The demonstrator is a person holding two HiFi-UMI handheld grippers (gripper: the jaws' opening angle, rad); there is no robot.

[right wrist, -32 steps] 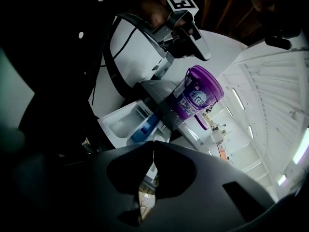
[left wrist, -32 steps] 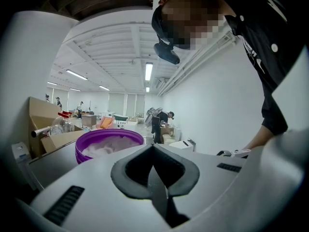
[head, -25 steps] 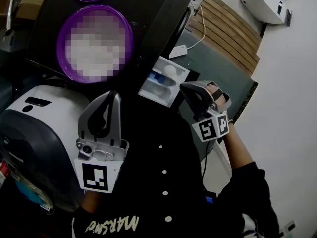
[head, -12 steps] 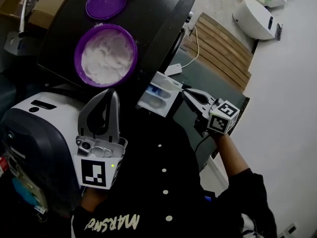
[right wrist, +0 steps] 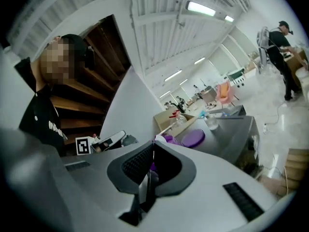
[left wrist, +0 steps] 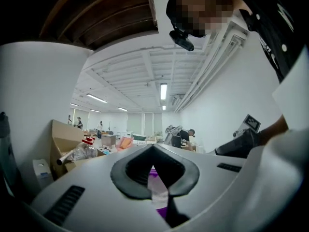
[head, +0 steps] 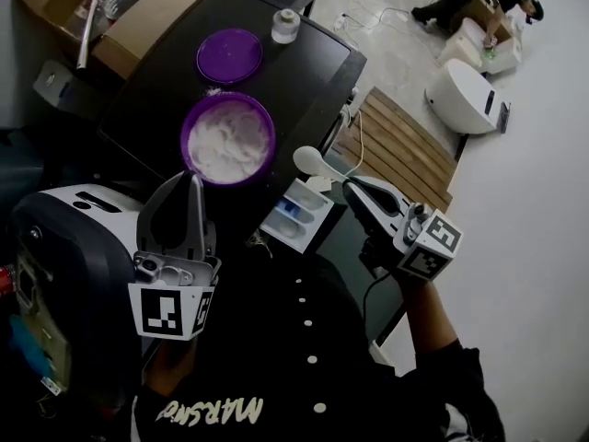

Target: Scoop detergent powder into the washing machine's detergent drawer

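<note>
Black washing machine top [head: 313,72] across the upper head view, pale floor off to the right. Far left: cardboard boxes [head: 138,12] along the machine's edge, and lower down a rounded white and dark casing [head: 74,238]. Next, left gripper [head: 190,184]: points up beside the casing, jaws closed tip to tip, grips nothing. Just beyond its tips, on the machine top, purple tub [head: 188,144] full of white detergent powder [head: 230,143]. Behind it, purple lid [head: 229,55] lying flat, then a small clear jar [head: 285,26]. Right of the tub, detergent drawer [head: 296,215], open at the machine's front. Above the drawer's far end, white scoop [head: 312,160], bowl between tub and drawer. Right gripper [head: 353,185]: jaws closed tight on the scoop's thin handle. Farther right, wooden slats [head: 400,145] and a white housing [head: 463,95] on the floor.
</note>
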